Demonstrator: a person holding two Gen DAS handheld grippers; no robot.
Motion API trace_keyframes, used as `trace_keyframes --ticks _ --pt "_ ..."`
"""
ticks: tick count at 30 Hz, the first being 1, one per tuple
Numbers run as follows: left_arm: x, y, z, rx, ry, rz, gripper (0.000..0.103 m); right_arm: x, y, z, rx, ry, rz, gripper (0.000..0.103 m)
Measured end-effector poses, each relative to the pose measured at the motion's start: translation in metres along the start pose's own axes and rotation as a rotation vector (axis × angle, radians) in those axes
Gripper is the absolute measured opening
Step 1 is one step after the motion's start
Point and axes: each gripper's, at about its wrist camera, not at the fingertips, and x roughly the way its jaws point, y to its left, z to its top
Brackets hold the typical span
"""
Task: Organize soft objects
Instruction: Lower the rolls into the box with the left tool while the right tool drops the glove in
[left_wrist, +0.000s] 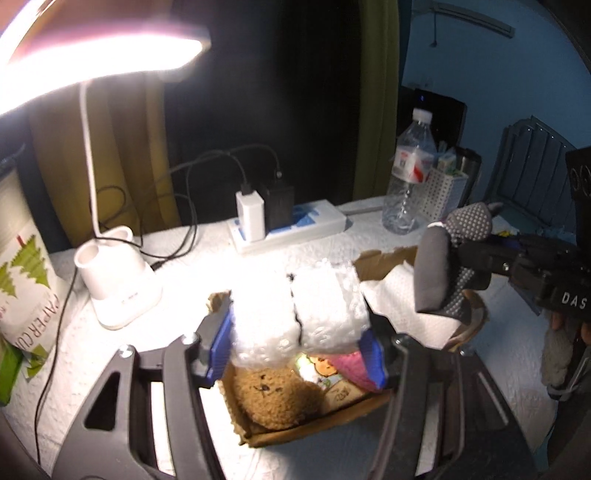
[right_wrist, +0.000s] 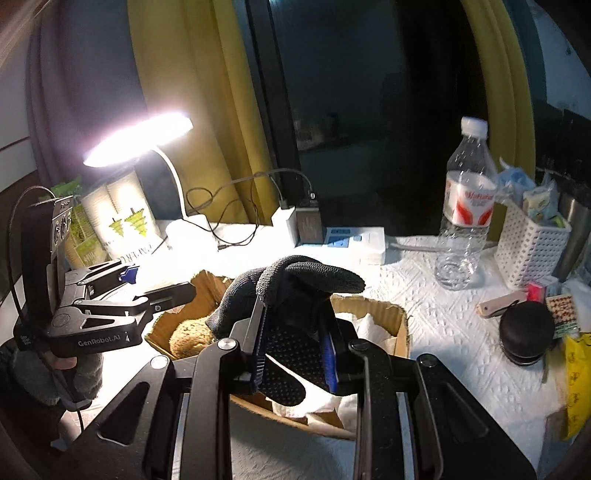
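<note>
My left gripper (left_wrist: 297, 350) is shut on a white folded fluffy sock (left_wrist: 299, 314) and holds it over a cardboard box (left_wrist: 314, 432). In the box lie a brown plush toy (left_wrist: 273, 395), a pink soft item (left_wrist: 351, 365) and white paper (left_wrist: 399, 295). My right gripper (right_wrist: 295, 354) is shut on a dark dotted grip glove (right_wrist: 291, 288) above the same box (right_wrist: 399, 317). In the left wrist view the glove (left_wrist: 443, 266) hangs at the right, over the box's far corner. The left gripper (right_wrist: 147, 284) also shows in the right wrist view, at the left.
A lit desk lamp (left_wrist: 118, 280) stands left of the box, with a power strip and chargers (left_wrist: 284, 221) behind. A water bottle (right_wrist: 467, 206), a white basket (right_wrist: 532, 243) and small items (right_wrist: 524, 328) stand at the right. A paper cup pack (left_wrist: 26, 288) is far left.
</note>
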Motion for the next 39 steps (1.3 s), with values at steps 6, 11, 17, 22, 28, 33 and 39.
trace_keyframes --ticks 6,11,17,22,28,33,39 --pt "0.025 0.001 -0.007 0.004 0.044 -0.006 0.059 0.028 -0.009 -0.01 0.025 0.046 0.012 0.027" --pt "0.043 0.0 -0.015 0.012 0.096 -0.015 0.06 0.05 -0.015 -0.022 0.037 0.096 0.002 0.027" --pt "0.056 -0.003 -0.022 0.026 0.13 -0.016 0.061 0.068 -0.017 -0.037 0.032 0.138 -0.027 0.027" --pt "0.054 -0.003 -0.019 0.016 0.124 -0.008 0.071 0.065 -0.018 -0.036 0.044 0.14 -0.023 0.031" --pt "0.037 -0.002 -0.015 0.004 0.086 0.011 0.085 0.055 -0.012 -0.035 0.036 0.126 -0.052 0.049" --pt "0.017 -0.002 -0.014 -0.015 0.049 0.007 0.093 0.041 -0.007 -0.035 0.032 0.104 -0.072 0.057" --pt "-0.01 -0.004 -0.014 -0.031 0.001 0.01 0.093 0.017 0.001 -0.032 0.022 0.069 -0.098 0.057"
